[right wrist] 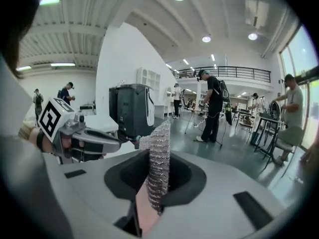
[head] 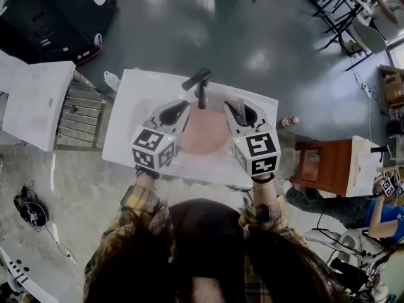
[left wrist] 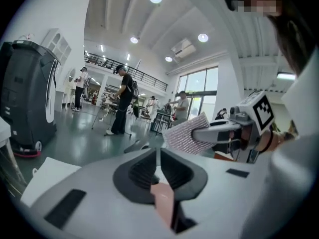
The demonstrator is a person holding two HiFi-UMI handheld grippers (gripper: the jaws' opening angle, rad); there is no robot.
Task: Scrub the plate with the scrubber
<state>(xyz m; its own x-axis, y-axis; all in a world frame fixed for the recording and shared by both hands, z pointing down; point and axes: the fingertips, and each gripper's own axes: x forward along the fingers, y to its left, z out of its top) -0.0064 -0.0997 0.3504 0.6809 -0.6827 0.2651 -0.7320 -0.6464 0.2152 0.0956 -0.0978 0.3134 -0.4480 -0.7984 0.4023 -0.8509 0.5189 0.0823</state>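
Observation:
A pink plate (head: 202,137) lies in the white sink (head: 136,100), below and between my two grippers. My left gripper (head: 183,109) hovers over the plate's left side. In the left gripper view its jaws (left wrist: 157,156) stand shut to a thin slit with nothing between them, and the plate (left wrist: 163,198) shows as a pink sliver beneath. My right gripper (head: 237,111) is shut on a silver mesh scrubber (right wrist: 158,153), which stands upright out of the jaws. The scrubber (left wrist: 187,133) also shows in the left gripper view. Both grippers are raised and point almost level, side by side.
A dark faucet (head: 199,84) stands at the sink's back edge, just beyond both grippers. A metal drying rack (head: 79,115) sits to the left, and an orange stool (head: 319,163) and a small bottle (head: 289,122) to the right. A seated person (head: 379,213) is at far right.

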